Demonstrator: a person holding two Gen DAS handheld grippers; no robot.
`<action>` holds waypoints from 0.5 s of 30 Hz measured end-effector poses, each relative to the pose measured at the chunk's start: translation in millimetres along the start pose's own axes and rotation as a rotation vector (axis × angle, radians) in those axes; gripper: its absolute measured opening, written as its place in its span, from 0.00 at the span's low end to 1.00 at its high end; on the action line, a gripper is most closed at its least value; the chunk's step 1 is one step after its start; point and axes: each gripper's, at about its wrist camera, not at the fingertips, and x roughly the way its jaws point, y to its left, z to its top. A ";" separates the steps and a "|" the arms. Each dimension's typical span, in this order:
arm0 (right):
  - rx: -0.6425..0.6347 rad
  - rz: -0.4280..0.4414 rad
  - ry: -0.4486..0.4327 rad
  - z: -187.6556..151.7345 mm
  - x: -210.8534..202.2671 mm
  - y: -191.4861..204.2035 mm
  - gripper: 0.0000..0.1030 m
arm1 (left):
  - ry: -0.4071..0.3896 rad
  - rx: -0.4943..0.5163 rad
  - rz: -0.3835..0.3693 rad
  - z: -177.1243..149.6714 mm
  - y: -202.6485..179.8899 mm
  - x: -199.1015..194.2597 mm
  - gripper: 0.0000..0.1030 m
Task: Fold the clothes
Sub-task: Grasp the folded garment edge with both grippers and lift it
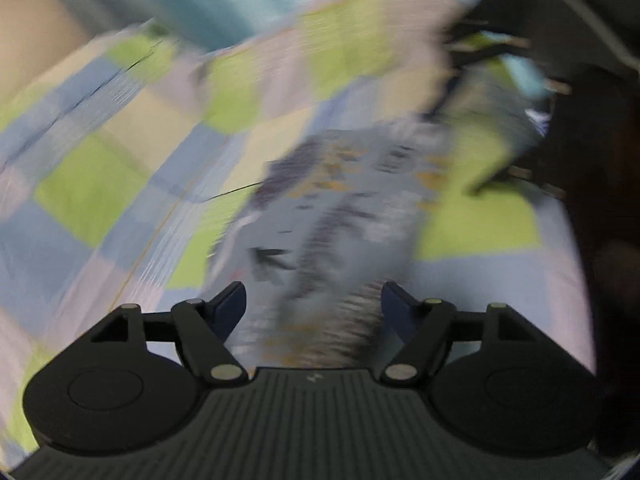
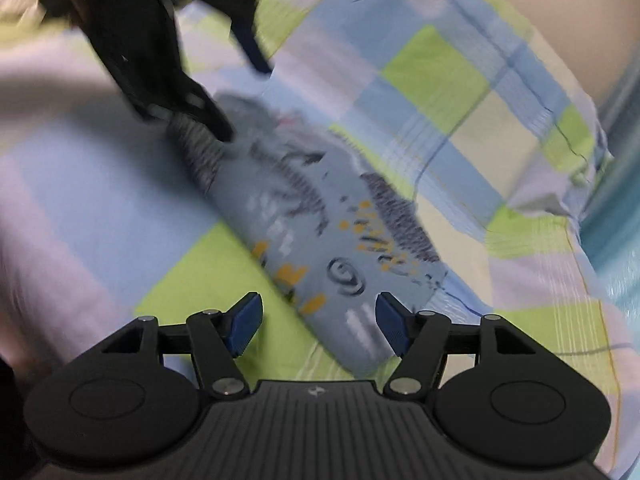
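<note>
Left wrist view first, and it's pretty smeared with blur. The left gripper (image 1: 313, 304) is seen with its blue-padded fingers (image 1: 230, 306) spread well apart, nothing pinched between them. Just beyond the gap, a grey-blue printed garment (image 1: 344, 208) is laid out in a long strip running away to the far side, its striped cuff end closest to the fingers. It's all spread on a checked bedsheet (image 1: 88, 188) of green, blue and lilac squares. A dark shape can be made out at the far right, too blurred to tell.

Right wrist view is sharper. The right gripper (image 2: 319, 322) is also held with fingers (image 2: 394, 326) apart, and the garment's (image 2: 332, 236) near end is seen between and just beyond them, not clamped. The strip runs diagonally to the far left, where the left gripper (image 2: 244, 96) is seen over the striped cuff, fingers apart there too. The bedsheet (image 2: 436, 76) is rumpled at the far right.
</note>
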 end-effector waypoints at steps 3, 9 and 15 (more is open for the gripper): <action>-0.101 -0.012 -0.013 1.4 11.4 11.2 0.63 | 0.021 0.126 0.049 0.6 -25.6 14.2 0.69; -0.088 -0.016 -0.077 15.4 29.6 12.5 0.62 | -0.038 0.211 0.131 17.6 -43.3 43.6 0.70; -0.195 -0.126 -0.033 -2.4 34.6 0.2 0.59 | 0.029 0.233 0.198 -4.1 -26.6 36.6 0.57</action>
